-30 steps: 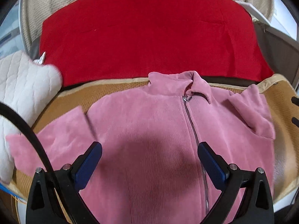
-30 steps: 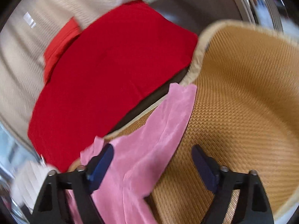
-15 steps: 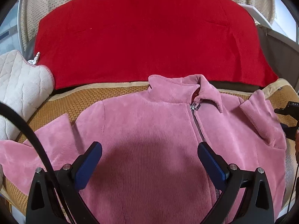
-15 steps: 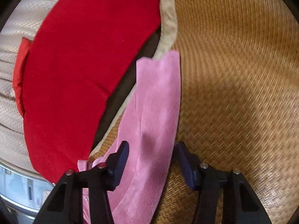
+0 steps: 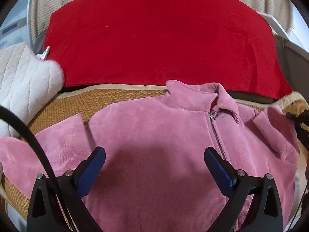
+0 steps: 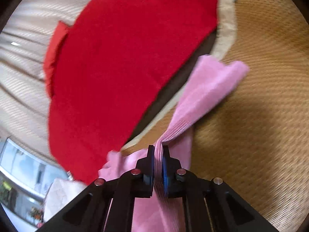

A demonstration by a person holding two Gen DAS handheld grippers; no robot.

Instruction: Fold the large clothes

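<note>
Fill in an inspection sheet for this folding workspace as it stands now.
Surface: woven tan mat, mostly covered.
Job's things: pink zip jacket lying front up, zipped, collar toward the red blanket; its sleeve is bunched and lifted.
Clutter: white quilted cushion at the mat's edge.
Grippers: left claw open above the jacket's chest; right claw shut on the sleeve.
Cables: one black cable crossing the left claw's view.
Surroundings: beige ribbed fabric behind the blanket.

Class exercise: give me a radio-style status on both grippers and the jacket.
Right gripper shut on pink jacket sleeve. Left gripper open above jacket front. Jacket flat, zipped, unfolded. Nothing in the way.
</note>
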